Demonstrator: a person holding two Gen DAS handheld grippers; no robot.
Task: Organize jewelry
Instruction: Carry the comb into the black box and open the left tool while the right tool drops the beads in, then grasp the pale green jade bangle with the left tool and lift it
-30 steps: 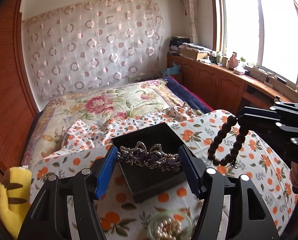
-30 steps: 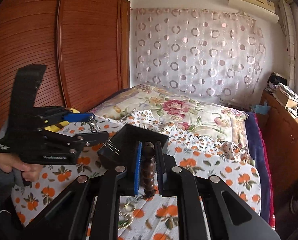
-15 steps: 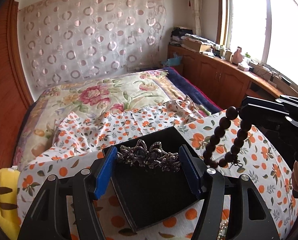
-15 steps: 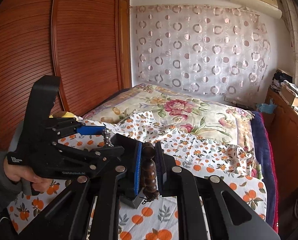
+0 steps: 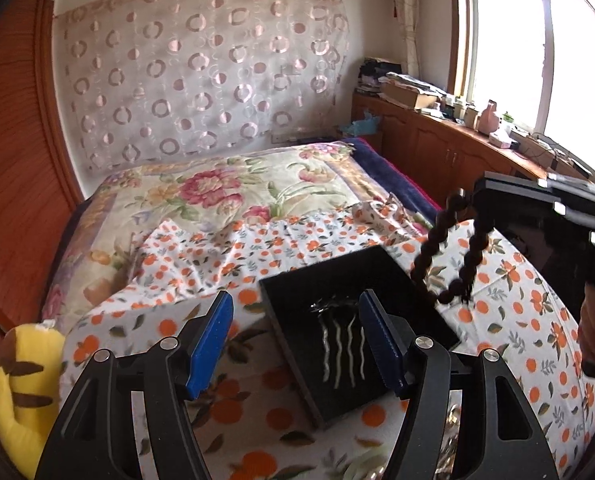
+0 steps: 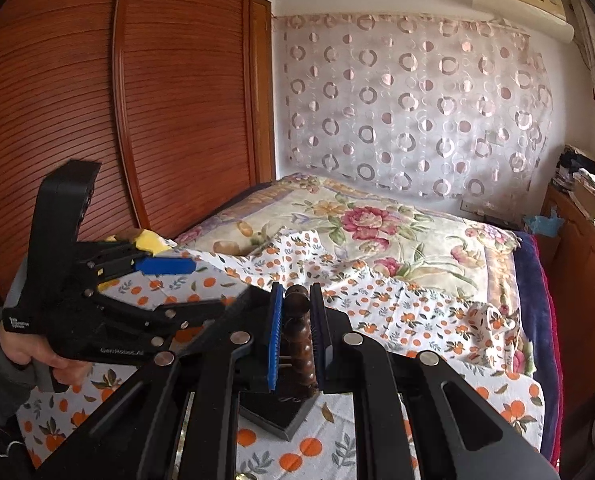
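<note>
Dark wooden beads make up the bracelet (image 5: pixel 449 258), and it hangs in a loop from the right gripper (image 6: pixel 297 334), whose two blue pads are pressed tight on it. In the left wrist view the loop dangles just above the far right corner of the black tray (image 5: pixel 297 300), so the tray lies below it and a little to the left. The loop hangs long way down, so I think it only needs to go down and left to land inside. One hair comb (image 5: pixel 343 338) lies in the tray, its wavy silver teeth pointing toward the near side. The left gripper (image 5: pixel 295 338) is spread wide with nothing in it, and it sits right over the near part of the tray. The right gripper is the one that matters for the beads. I count one bracelet, one comb, one tray and two grippers. The tray rests on an orange-dotted cloth (image 5: pixel 225 252) on the bed, and a yellow plush toy (image 5: pixel 21 392) sits at the near left.
</note>
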